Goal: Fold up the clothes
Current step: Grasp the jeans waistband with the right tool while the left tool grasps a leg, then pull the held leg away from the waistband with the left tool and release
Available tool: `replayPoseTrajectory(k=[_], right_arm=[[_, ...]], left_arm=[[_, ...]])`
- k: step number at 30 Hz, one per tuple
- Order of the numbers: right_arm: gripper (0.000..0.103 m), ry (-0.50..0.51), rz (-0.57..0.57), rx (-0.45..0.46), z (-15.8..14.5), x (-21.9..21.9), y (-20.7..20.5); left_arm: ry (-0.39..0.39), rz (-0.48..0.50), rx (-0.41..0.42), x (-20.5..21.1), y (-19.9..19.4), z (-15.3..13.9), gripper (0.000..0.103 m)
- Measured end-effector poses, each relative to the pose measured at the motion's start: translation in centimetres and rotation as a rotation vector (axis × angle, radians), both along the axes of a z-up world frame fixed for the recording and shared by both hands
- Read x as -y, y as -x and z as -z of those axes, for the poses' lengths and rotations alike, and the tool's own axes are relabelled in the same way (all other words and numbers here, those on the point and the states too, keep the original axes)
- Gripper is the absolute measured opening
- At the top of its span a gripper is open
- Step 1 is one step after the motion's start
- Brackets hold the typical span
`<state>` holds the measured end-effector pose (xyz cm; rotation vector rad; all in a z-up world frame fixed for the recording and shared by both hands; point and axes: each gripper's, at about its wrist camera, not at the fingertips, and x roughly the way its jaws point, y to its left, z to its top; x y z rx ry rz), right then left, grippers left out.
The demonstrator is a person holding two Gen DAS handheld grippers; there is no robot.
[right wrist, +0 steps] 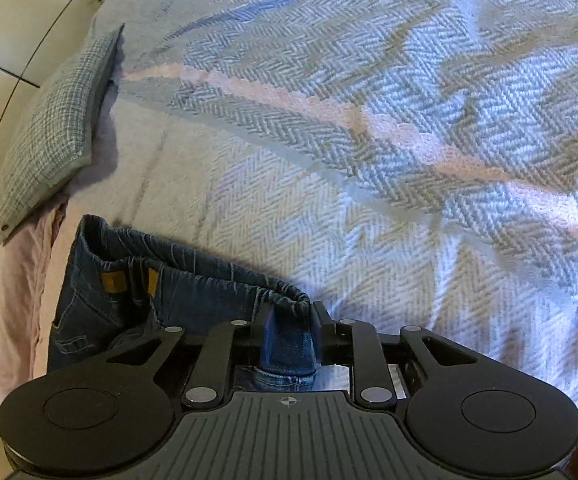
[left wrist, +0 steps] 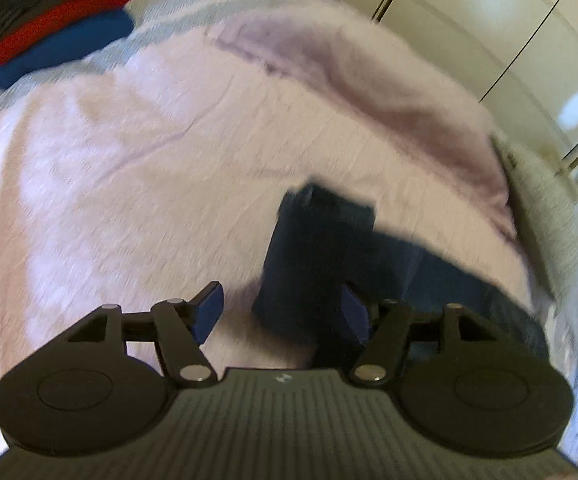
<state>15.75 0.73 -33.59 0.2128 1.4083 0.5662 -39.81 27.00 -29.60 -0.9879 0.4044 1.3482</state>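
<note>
Right wrist view: right hand-held gripper (right wrist: 291,326) has its jaws narrowed around a bunched waistband fold of the jeans (right wrist: 129,300); likely pinning that end for the fold. Jeans lie on the bed (right wrist: 369,200), trailing left of it. Left hand-held gripper (left wrist: 279,312) gapes wide, holds nothing; dark denim just ahead-right.

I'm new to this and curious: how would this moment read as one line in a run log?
task: fold clothes | left gripper: open, beside jeans | right gripper: jeans edge between its fingers | folded stack on bed
</note>
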Motion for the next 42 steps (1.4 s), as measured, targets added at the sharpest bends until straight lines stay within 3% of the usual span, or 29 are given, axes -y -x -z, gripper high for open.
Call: replayPoseTrajectory(k=[2, 5, 8, 10, 11, 12, 15, 20, 22, 24, 27, 33, 36, 39, 42], right_arm=[[0.023, 0.014, -0.002, -0.004, 0.2, -0.6, 0.0], [0.024, 0.033, 0.000, -0.014, 0.6, -1.5, 0.1], [0.025, 0.048, 0.001, -0.015, 1.0, -1.9, 0.5], [0.026, 0.058, -0.004, -0.006, 1.1, -2.2, 0.7], [0.026, 0.062, -0.004, -0.002, 1.2, -2.3, 0.8], [0.026, 0.064, -0.005, 0.004, 1.2, -2.4, 0.9], [0.026, 0.076, -0.027, 0.040, 0.8, -2.8, 1.4], [0.023, 0.082, -0.049, 0.075, -0.3, -3.6, 1.9], [0.023, 0.069, -0.031, 0.049, -0.5, -3.7, 1.9], [0.023, 0.058, -0.018, 0.025, -0.6, -3.8, 1.9], [0.023, 0.053, -0.009, 0.015, -0.7, -3.9, 2.2], [0.023, 0.041, -0.022, 0.014, 0.0, -3.8, 2.0], [0.024, 0.041, -0.025, 0.010, 0.5, -3.8, 1.8], [0.025, 0.047, -0.035, 0.015, 0.7, -4.0, 1.8], [0.030, 0.041, -0.036, 0.016, 0.9, -4.0, 2.0]], left_arm=[[-0.059, 0.036, -0.003, -0.9, 0.1, 0.1, 0.073], [-0.142, 0.174, -0.038, -1.9, 0.1, 1.2, 0.074], [-0.157, 0.307, 0.004, -3.4, 0.2, 2.8, 0.073], [-0.134, 0.370, 0.070, -4.7, 0.0, 3.7, 0.047], [-0.132, 0.393, 0.094, -5.4, -0.3, 3.8, 0.021], [-0.129, 0.412, 0.103, -6.0, -0.7, 3.7, 0.011], [-0.185, 0.452, 0.073, -8.2, -3.4, 1.1, 0.007], [-0.449, 0.545, 0.131, -13.4, -9.4, -9.4, 0.007], [-0.481, 0.590, 0.074, -14.7, -11.9, -12.2, 0.012], [-0.498, 0.633, 0.005, -15.9, -14.4, -14.6, 0.031], [-0.396, 0.592, -0.080, -16.2, -14.2, -12.8, 0.043], [0.097, 0.362, 0.074, -11.5, -5.4, -0.2, 0.043], [0.271, 0.273, 0.123, -7.0, -2.7, 5.3, 0.043], [0.364, 0.209, 0.224, -3.8, -2.0, 8.7, 0.046], [0.380, 0.183, 0.243, -2.9, -2.9, 10.7, 0.051]])
